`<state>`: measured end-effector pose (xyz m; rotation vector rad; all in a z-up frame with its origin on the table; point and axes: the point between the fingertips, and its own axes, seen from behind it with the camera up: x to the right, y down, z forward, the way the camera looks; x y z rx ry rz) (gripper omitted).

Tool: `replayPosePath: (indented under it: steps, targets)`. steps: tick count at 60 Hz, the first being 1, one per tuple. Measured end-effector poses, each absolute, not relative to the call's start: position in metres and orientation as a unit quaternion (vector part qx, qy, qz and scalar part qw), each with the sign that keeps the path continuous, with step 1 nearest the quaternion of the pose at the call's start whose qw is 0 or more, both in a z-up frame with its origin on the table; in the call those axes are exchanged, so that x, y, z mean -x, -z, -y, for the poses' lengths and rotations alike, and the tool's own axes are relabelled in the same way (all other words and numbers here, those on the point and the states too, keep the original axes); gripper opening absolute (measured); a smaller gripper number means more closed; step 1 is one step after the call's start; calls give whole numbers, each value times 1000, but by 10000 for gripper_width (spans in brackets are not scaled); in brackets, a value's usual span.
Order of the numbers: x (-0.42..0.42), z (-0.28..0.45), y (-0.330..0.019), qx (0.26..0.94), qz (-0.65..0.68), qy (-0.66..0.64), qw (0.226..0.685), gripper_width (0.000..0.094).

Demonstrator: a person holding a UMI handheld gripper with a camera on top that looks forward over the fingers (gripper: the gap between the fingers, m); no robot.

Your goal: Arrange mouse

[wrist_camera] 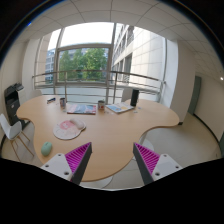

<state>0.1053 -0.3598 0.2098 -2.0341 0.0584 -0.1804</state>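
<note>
A small pale green mouse [46, 149] lies near the front left edge of the curved wooden table [110, 135], just left of my left finger. A round pinkish mouse mat [68, 128] lies beyond it, further onto the table. My gripper [112, 160] is open and empty, held above the table's front edge, with nothing between its fingers [78, 158].
A book or magazine [82, 108], papers [120, 107], a dark speaker [134, 98] and a small cup [62, 101] stand along the table's far side. A chair [9, 128] is at the left. A railing and large window lie beyond.
</note>
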Motion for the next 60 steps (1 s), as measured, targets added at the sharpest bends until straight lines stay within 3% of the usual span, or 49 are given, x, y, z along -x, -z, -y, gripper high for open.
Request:
replayPosePath:
  steps: [16,35,45,60]
  targets:
    - [-90,397,-182,863,-47,112,491,851]
    - [40,463,-82,906,-69,83,409,853]
    - [122,422,-56,912,-32,53,405,854]
    - [213,303,-17,910,-4,10,414,849]
